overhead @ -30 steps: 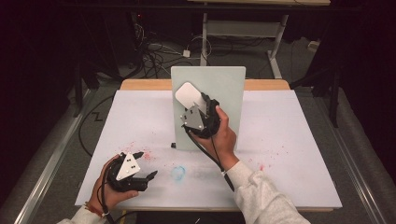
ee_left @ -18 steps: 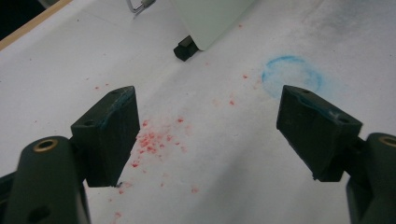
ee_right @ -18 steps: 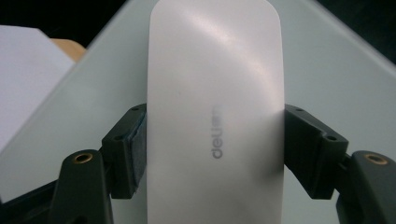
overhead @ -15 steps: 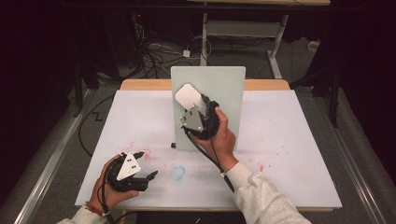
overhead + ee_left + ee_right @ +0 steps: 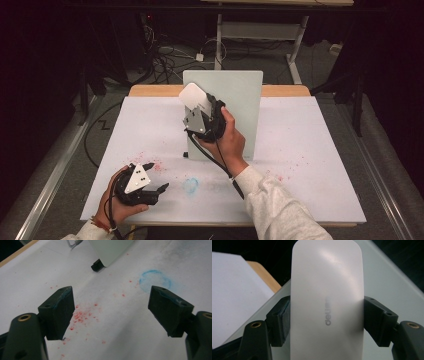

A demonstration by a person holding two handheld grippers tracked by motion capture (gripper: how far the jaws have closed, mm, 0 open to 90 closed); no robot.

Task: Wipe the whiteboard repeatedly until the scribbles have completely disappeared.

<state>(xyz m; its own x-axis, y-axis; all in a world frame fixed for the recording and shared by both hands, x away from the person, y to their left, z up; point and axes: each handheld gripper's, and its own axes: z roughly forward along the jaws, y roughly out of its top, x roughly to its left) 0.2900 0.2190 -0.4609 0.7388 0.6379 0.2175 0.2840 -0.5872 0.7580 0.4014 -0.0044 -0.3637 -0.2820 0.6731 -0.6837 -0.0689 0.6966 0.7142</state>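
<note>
White eraser [image 5: 327, 302] sits clamped between your right gripper's [image 5: 200, 107] jaws, held up against the pale upright board [image 5: 240, 95] mid-table. Your left gripper [image 5: 110, 312] rests low over the white sheet [image 5: 310, 150], jaws wide apart and empty, above red specks [image 5: 80, 315].

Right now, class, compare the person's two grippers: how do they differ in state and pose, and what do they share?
The right gripper is shut on a white eraser; the left gripper is open and holds nothing. The right gripper is raised against the upright pale green board; the left gripper sits low near the table's front edge, by red specks. Both have two black jaws and carry a grey three-cornered plate.
</note>
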